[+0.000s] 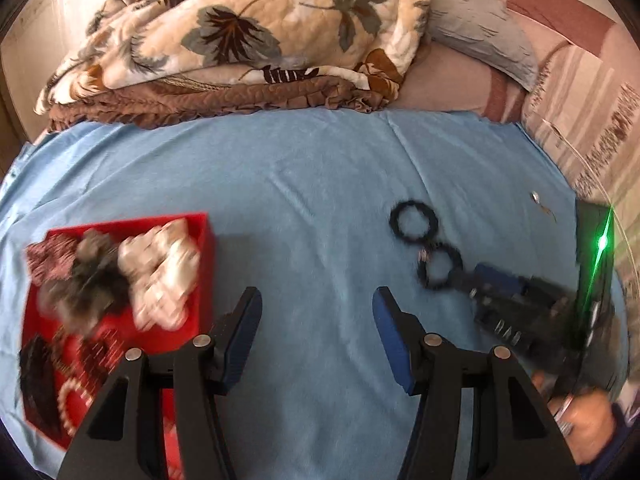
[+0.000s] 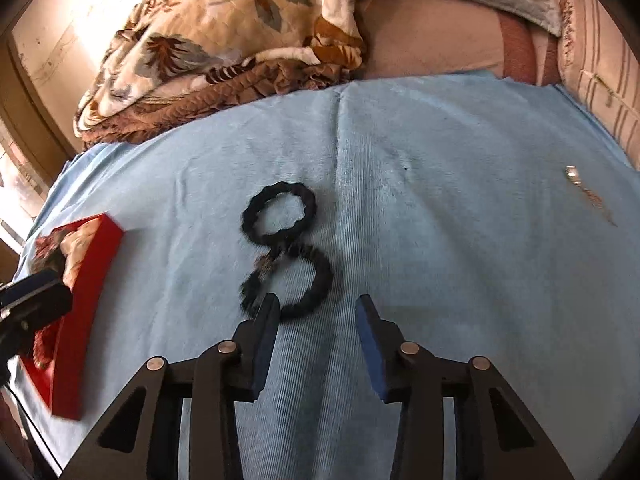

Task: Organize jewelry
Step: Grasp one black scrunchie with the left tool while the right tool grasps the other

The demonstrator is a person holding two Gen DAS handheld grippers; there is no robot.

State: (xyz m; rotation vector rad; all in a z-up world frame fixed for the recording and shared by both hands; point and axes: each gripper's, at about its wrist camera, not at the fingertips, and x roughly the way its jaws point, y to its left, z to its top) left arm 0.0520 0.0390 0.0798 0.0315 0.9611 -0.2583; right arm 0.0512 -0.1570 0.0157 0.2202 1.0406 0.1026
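The right gripper [image 2: 316, 312], jaws parted and empty, hangs over the near black tie [image 2: 310, 280], which touches the far tie [image 2: 280, 212]; a pinch may drag both. The left gripper [image 1: 316, 308] gapes empty beside the red box [image 1: 206, 240]

My left camera sits low over the blue cloth [image 1: 320, 168] and looks down and far toward the blanket [image 1: 240, 32]. I see the red box [image 1: 120, 300] close on its left. My right camera looks the same way, closer. Both cameras see the two black rings [image 2: 288, 256] and the red box.
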